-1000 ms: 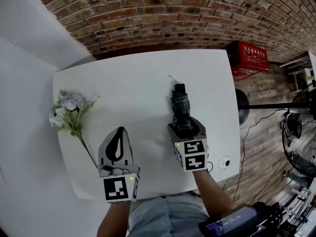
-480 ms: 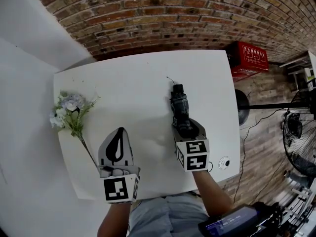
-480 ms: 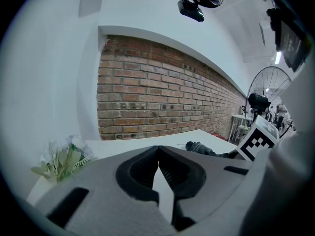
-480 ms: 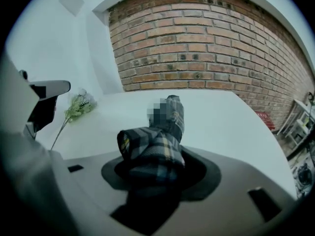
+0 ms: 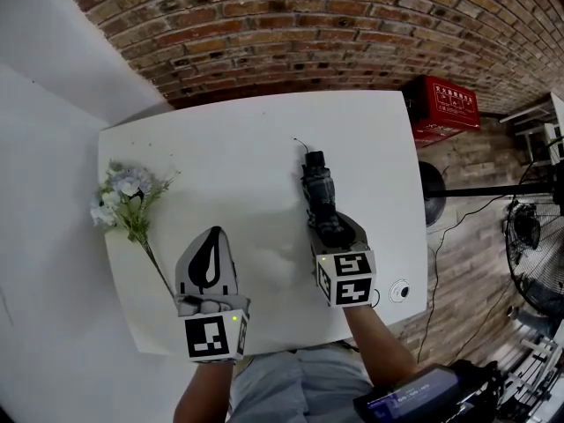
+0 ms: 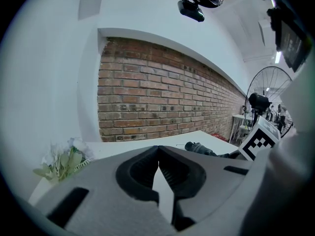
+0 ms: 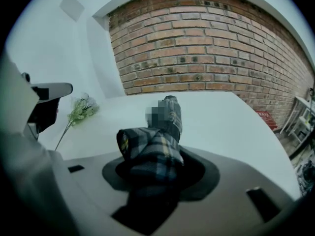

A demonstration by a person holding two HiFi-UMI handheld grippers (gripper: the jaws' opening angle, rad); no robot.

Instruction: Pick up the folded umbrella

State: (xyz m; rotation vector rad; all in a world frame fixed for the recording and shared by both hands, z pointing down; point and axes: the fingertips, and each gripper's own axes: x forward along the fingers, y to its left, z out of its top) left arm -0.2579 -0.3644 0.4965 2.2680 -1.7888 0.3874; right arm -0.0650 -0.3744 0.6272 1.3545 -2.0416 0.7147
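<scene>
From right gripper view, shows plaid folded umbrella point(image 7: 152, 146) between right gripper's point(image 7: 161, 161) closing jaws; overhead, adds flowers point(image 5: 123, 194) by closed left gripper point(image 5: 212, 236).

The near end of the folded umbrella point(image 5: 318, 188) is hidden between the closing jaws of the right gripper point(image 5: 329, 229); the flower stem point(image 5: 153, 263) vanishes behind the left gripper point(image 5: 211, 236). The right edge crops a fan point(image 5: 535, 263).

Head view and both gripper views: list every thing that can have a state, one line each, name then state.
folded umbrella: folded shut, lying on the white table, near end between the right gripper's jaws.
right gripper: jaws closing, pads pressing on the umbrella's plaid cloth.
left gripper: jaws together, nothing between them.
flower bunch: lying flat at the table's left edge.
</scene>
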